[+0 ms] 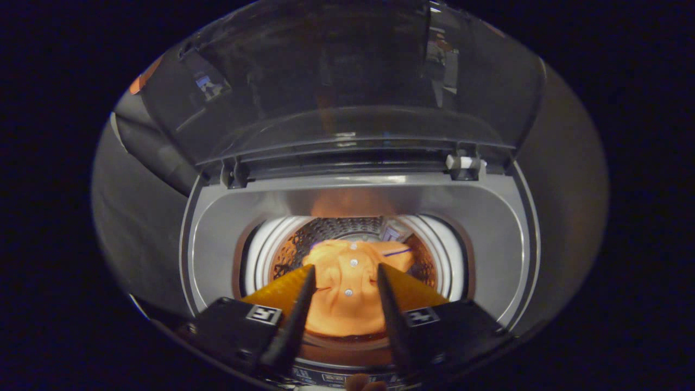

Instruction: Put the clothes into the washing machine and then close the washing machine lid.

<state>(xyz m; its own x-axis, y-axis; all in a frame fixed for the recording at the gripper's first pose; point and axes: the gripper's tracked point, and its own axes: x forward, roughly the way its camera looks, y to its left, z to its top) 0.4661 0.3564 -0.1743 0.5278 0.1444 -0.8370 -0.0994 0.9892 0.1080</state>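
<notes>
I look down into a top-loading washing machine (217, 228) whose tinted see-through lid (336, 81) stands raised at the back. An orange buttoned shirt (347, 304) lies inside the perforated metal drum (326, 233), its collar towards the far side. My gripper (346, 267) hovers over the drum mouth with its fingers apart, open. The shirt shows in the gap between the fingers and seems to lie below them, not pinched. The shirt's sides are hidden behind the fingers.
The lid hangs on two hinges (233, 174) (462, 165) at the back of the grey top frame. A white ring (255, 255) lines the drum mouth. The control strip (326, 376) runs along the near edge, below the gripper.
</notes>
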